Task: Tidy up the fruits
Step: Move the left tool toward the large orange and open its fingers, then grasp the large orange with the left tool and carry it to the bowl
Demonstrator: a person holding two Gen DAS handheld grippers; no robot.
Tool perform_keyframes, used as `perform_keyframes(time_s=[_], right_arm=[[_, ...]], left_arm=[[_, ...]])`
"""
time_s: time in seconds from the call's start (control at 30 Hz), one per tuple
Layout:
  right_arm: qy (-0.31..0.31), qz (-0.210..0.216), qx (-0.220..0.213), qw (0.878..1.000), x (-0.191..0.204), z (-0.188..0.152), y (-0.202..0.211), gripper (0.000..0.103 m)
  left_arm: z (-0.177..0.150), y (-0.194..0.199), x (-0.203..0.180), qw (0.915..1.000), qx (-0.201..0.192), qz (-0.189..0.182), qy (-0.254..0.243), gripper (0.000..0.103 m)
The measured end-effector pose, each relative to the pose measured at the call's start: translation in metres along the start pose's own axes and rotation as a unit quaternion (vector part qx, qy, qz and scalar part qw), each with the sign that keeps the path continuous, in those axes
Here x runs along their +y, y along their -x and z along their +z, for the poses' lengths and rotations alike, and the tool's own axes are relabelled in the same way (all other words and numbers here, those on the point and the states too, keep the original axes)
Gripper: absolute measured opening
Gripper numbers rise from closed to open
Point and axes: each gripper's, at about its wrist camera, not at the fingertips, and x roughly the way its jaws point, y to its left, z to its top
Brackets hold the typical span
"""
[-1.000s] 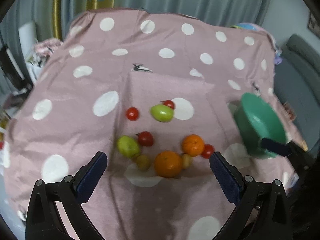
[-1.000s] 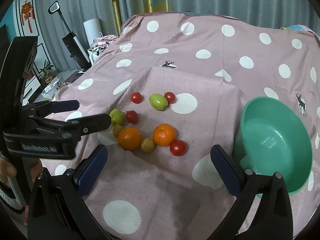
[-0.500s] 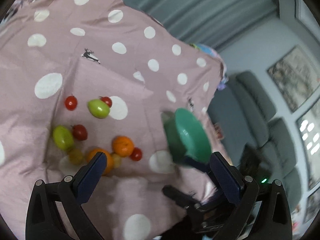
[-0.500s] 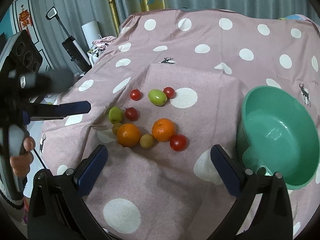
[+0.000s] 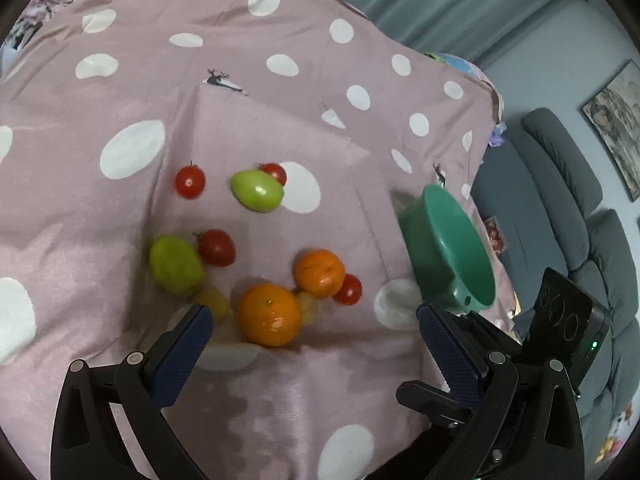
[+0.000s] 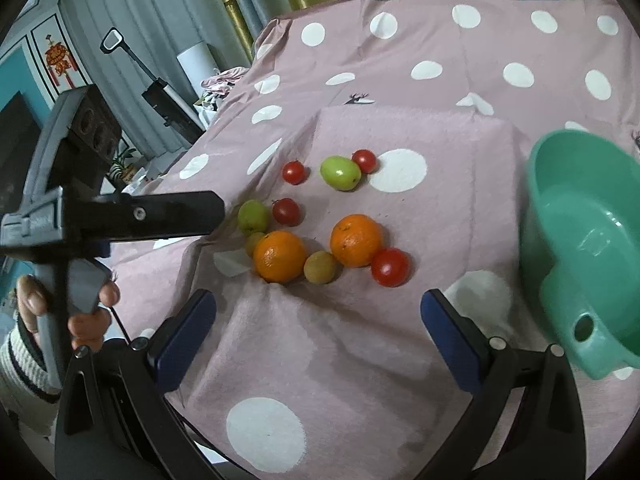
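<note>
Fruits: two oranges (image 6: 279, 256), green ones and little tomatoes sit bunched together on the spotty cloth (image 6: 400, 340).
Bowl: the green bowl (image 6: 576, 232) waits off to the right, empty, likely for fruit.
Left gripper (image 5: 314, 330): released wide, holding nothing, near the closest orange.
Right gripper (image 6: 318, 318): also spread wide, nothing inside.

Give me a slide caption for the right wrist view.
Open right gripper facing oranges, tomatoes and green fruits beside an empty green bowl.

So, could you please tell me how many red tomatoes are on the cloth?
4: one far left, one behind the green fruit, one beside the left green fruit, one right of the oranges. None seems hidden.
</note>
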Motion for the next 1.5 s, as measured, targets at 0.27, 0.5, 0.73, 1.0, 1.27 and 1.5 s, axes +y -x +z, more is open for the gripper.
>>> perform_keyframes(time_s=[0.27, 0.5, 0.73, 1.0, 1.27, 1.5], right_arm=[[-0.03, 0.077, 0.014, 0.996, 0.004, -0.005, -0.018, 0.095], [-0.065, 0.122, 0.024, 0.99, 0.003, -0.001, -0.038, 0.076], [-0.036, 0.126, 0.045, 0.99, 0.012, 0.01, -0.052, 0.057], [-0.002, 0.112, 0.083, 0.99, 0.018, 0.025, -0.07, 0.055], [0.002, 0.12, 0.111, 0.987, 0.013, 0.031, -0.086, 0.051], [-0.003, 0.125, 0.097, 0.987, 0.004, 0.028, -0.086, 0.038]], left_arm=[[-0.006, -0.012, -0.001, 0.9941, 0.016, 0.086, -0.064, 0.102], [-0.009, -0.016, 0.001, 0.9902, 0.014, 0.095, -0.101, 0.102], [-0.004, -0.02, -0.002, 0.9909, 0.02, 0.062, -0.118, 0.082], [0.0, -0.032, 0.004, 0.9921, 0.052, 0.041, -0.107, 0.071], [0.007, -0.04, 0.013, 0.9929, 0.087, 0.022, -0.078, 0.062], [0.008, -0.036, 0.018, 0.9944, 0.084, 0.021, -0.062, 0.057]])
